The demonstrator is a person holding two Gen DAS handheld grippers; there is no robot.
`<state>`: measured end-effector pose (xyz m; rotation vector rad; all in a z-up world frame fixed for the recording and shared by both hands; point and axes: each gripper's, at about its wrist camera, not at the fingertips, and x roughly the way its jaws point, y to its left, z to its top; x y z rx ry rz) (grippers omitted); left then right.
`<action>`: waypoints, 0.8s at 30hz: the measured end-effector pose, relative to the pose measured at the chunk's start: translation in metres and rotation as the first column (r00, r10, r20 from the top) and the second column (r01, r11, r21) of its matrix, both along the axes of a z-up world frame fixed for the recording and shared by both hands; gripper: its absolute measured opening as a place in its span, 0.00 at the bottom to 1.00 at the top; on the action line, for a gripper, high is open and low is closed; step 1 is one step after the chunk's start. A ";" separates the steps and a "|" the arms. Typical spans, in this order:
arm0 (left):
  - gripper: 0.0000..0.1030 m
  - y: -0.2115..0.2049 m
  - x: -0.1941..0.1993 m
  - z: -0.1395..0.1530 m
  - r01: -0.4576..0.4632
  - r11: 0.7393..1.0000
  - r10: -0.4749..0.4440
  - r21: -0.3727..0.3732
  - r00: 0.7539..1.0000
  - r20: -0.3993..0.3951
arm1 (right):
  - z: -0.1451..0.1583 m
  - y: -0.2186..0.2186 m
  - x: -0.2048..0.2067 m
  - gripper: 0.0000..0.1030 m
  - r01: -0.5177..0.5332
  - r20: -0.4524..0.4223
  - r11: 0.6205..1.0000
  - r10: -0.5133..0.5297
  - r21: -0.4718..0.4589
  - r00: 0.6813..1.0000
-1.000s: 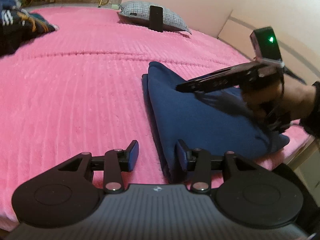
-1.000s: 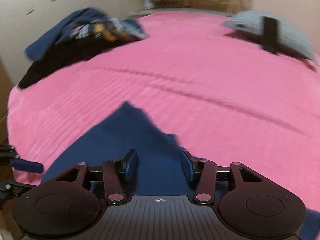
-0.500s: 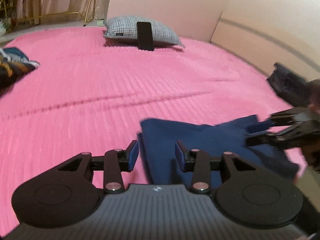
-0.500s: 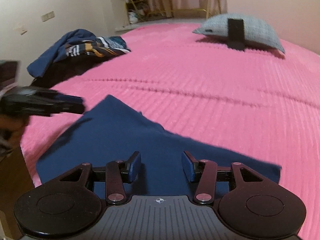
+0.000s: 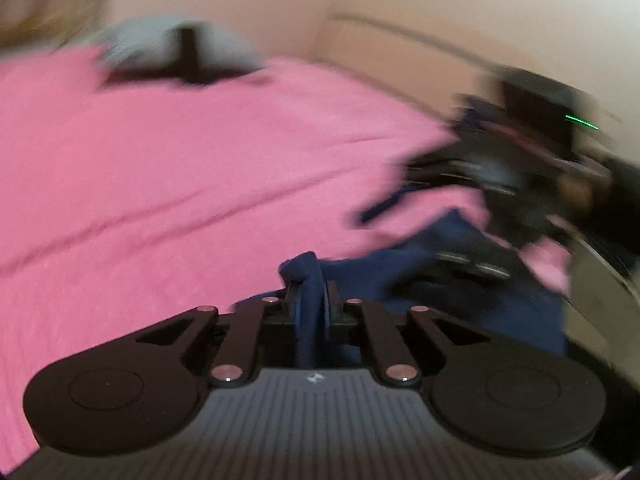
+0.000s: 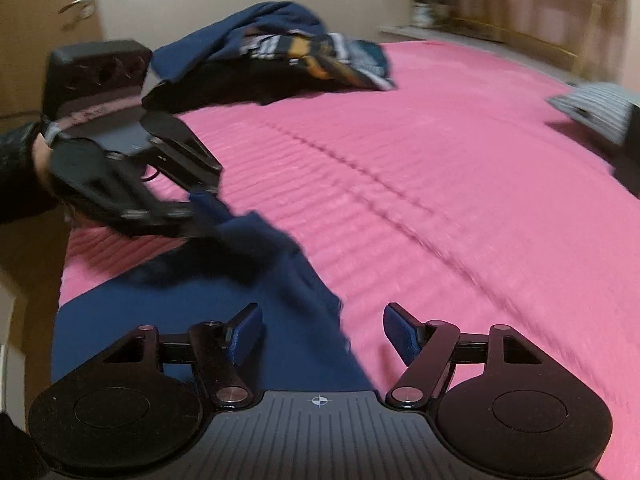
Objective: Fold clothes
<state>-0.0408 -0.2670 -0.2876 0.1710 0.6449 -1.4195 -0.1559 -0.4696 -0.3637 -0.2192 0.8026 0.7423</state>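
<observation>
A folded navy blue garment [image 6: 192, 320] lies on the pink bed [image 6: 440, 184] at its near corner. My left gripper [image 5: 311, 308] is shut on a bunched edge of the navy garment [image 5: 308, 276] and lifts it; it also shows in the right wrist view [image 6: 200, 208], pinching that corner. My right gripper [image 6: 322, 332] is open and empty, over the garment's right edge. It shows blurred in the left wrist view [image 5: 472, 264], beside the garment.
A heap of unfolded clothes [image 6: 280, 60] lies at the bed's far left corner. A grey checked pillow [image 5: 176, 46] with a dark object on it sits at the head. The bed's edge and a wooden cupboard [image 6: 44, 28] are on the left.
My left gripper has closed on the garment's corner and raised it. My right gripper has opened wider and shifted to the garment's right edge. Both views are blurred by motion.
</observation>
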 end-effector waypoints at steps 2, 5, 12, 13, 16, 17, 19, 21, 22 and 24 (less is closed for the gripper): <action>0.06 0.006 -0.002 0.003 0.068 0.997 -0.068 -0.041 0.997 0.021 | -0.006 0.003 0.011 0.68 -0.070 -0.013 0.998 0.070 -0.001 0.997; 0.06 0.008 0.000 0.001 0.076 0.997 -0.075 -0.034 0.996 0.038 | -0.014 0.005 0.020 0.41 -0.157 -0.054 0.988 0.157 0.012 0.986; 0.06 0.019 0.010 -0.006 -0.026 0.994 0.016 -0.111 0.996 -0.090 | 0.018 -0.019 0.007 0.05 -0.084 -0.181 0.987 0.108 0.135 0.977; 0.08 0.019 0.014 -0.006 -0.064 0.993 0.053 -0.097 0.992 -0.117 | 0.029 -0.020 0.004 0.05 -0.085 -0.172 0.987 0.109 0.138 0.979; 0.08 0.010 0.023 -0.010 -0.153 0.988 0.147 -0.018 0.971 -0.187 | 0.028 -0.012 0.020 0.05 -0.064 -0.171 0.997 0.070 0.040 0.983; 0.08 0.004 0.025 -0.014 -0.170 0.985 0.173 0.034 0.966 -0.191 | 0.017 -0.005 0.028 0.05 -0.056 -0.183 0.998 0.049 -0.035 0.982; 0.09 -0.007 0.029 -0.025 -0.201 0.968 0.229 0.147 0.951 -0.207 | -0.009 0.003 0.042 0.06 -0.029 -0.205 0.992 0.003 -0.126 0.979; 0.10 -0.007 0.034 -0.031 -0.231 0.957 0.269 0.173 0.931 -0.245 | -0.023 -0.006 0.049 0.06 0.023 -0.230 0.998 -0.036 -0.057 0.973; 0.11 -0.006 0.034 -0.032 -0.241 0.954 0.280 0.177 0.926 -0.252 | -0.023 -0.013 0.048 0.10 0.059 -0.231 0.998 -0.062 -0.022 0.971; 0.11 -0.006 0.031 -0.031 -0.247 0.952 0.287 0.180 0.926 -0.244 | -0.018 -0.021 0.038 0.37 0.114 -0.187 0.993 -0.116 -0.025 0.975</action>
